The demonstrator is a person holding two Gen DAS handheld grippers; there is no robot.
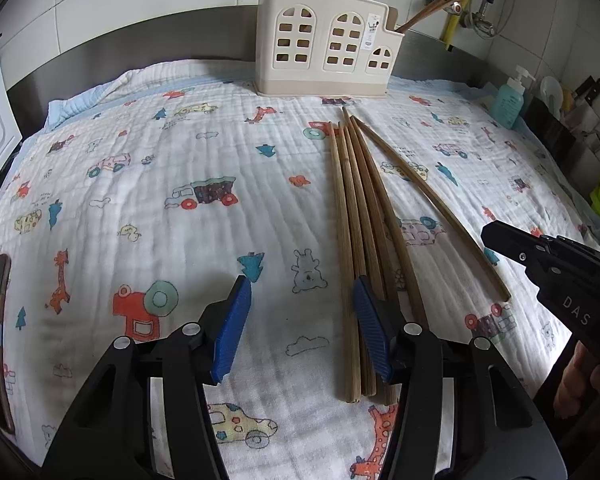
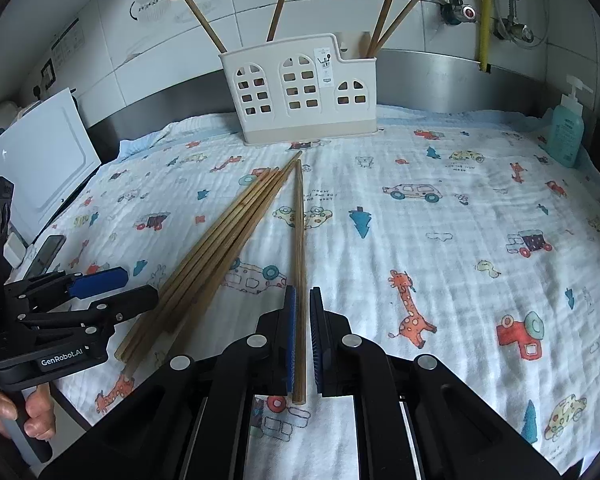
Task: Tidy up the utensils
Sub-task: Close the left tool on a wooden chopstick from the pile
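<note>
A cartoon-print cloth (image 2: 440, 240) covers the counter, the utensil holder (image 2: 300, 96) at twelve o'clock. The right gripper (image 2: 302, 340) clamps one chopstick (image 2: 299, 240) (jaws nearly closed); the left gripper (image 1: 300, 328), jaws half open and empty, hovers at the chopstick bundle (image 1: 360, 220).

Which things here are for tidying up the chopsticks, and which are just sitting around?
For the job:
- bundle of chopsticks on the cloth
- single chopstick in the right hand-held gripper
- holder, with some chopsticks already in it
- left hand-held gripper, open

Just lying about:
- soap bottle
- phone
- white board
- printed cloth
</note>
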